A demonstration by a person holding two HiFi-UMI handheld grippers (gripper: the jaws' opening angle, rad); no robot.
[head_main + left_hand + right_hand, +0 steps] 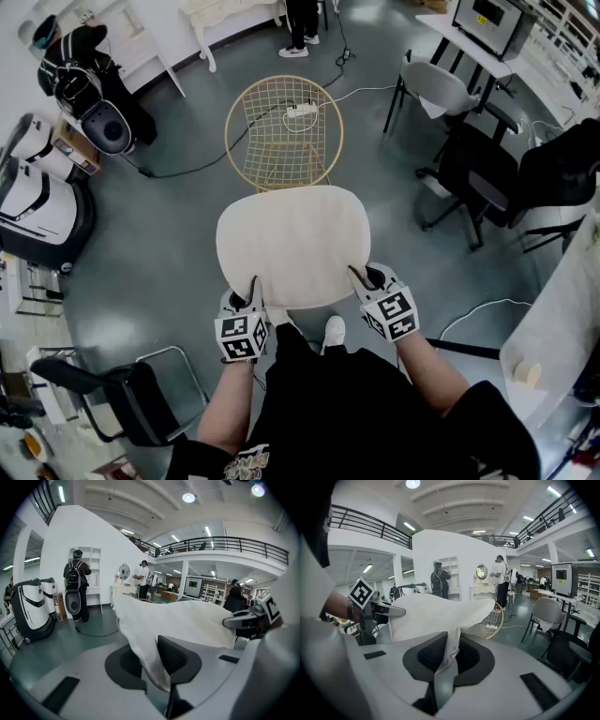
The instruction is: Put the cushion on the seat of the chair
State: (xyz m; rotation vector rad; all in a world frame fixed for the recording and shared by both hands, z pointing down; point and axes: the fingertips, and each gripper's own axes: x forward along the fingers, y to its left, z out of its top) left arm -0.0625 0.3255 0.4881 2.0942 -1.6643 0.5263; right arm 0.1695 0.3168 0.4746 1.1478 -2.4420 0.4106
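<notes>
A cream cushion (pixel 292 244) hangs flat in the air between my two grippers, just short of the gold wire chair (pixel 284 131). My left gripper (pixel 253 286) is shut on the cushion's near left edge. My right gripper (pixel 360 276) is shut on its near right edge. In the left gripper view the cushion (pixel 178 620) is pinched between the dark pads. The right gripper view shows the cushion (pixel 436 613) clamped likewise, with the chair's wire rim (pixel 494 620) poking out behind it. The chair's seat lies past the cushion's far edge and carries nothing.
A white power strip (pixel 300 111) and cables lie on the floor under the chair. Dark office chairs (pixel 478 173) and a desk stand to the right, a black chair (pixel 112 394) at the near left. White machines (pixel 37 202) and a person (pixel 84 75) are at the left.
</notes>
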